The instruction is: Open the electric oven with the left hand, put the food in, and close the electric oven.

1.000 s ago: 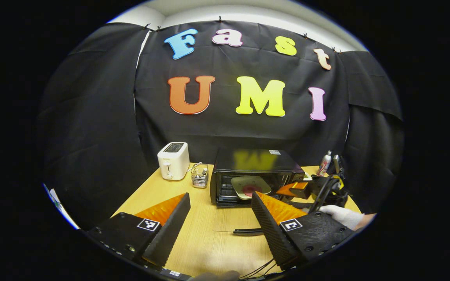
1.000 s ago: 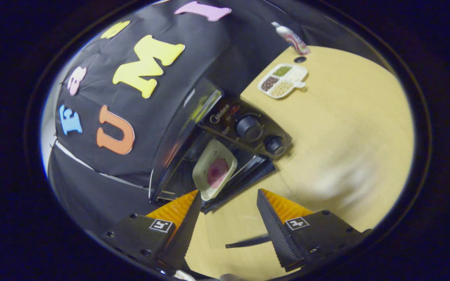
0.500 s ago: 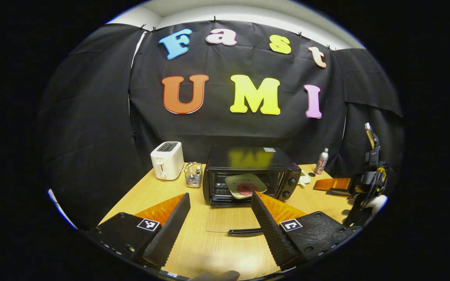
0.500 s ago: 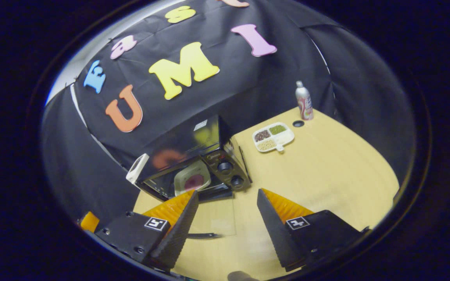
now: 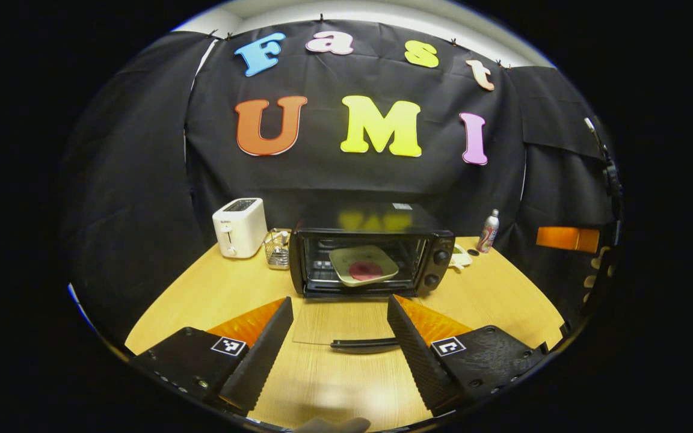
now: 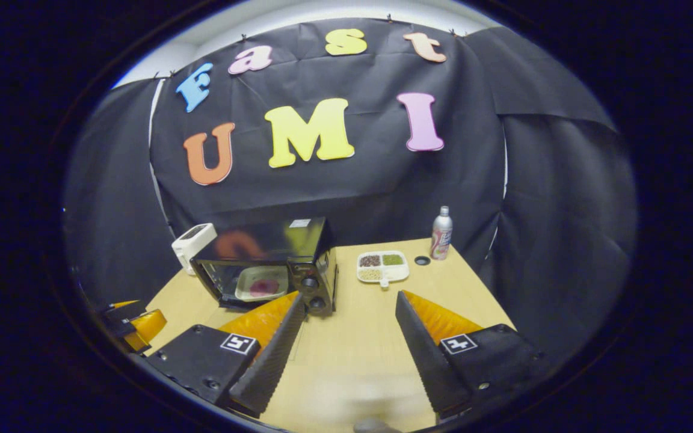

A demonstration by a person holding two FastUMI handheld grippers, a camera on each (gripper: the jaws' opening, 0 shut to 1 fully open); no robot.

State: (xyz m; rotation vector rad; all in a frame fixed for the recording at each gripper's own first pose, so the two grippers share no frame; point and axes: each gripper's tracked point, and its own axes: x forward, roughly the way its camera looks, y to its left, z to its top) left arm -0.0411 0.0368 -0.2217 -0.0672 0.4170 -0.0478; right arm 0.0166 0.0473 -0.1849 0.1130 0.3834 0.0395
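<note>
Black and glossy, the oven (image 5: 370, 249) stands at the back of the bench (image 5: 491, 294) with its glass door (image 5: 346, 322) folded flat toward the camera, handle (image 5: 363, 344) at the near edge. A second ago the right gripper (image 6: 346, 328) was up against the oven mouth beside the plate; it has since pulled well back and to the side, and in the left gripper view it sits far off at the right edge. The left gripper (image 5: 339, 334) has also drawn back a little, so the oven reads smaller and squarer on. That suggests the loading step is done and only closing the door is left.

Inside, the pale plate (image 5: 363, 264) with a dark red piece of food (image 5: 364, 270) at its middle rests on the rack, tilted slightly, fully within the cavity as far as can be told. Both grippers are spread wide and carry nothing; the left one hovers over the door handle, well placed to lift it. Two knobs (image 5: 437, 267) sit on the oven's right panel.
</note>
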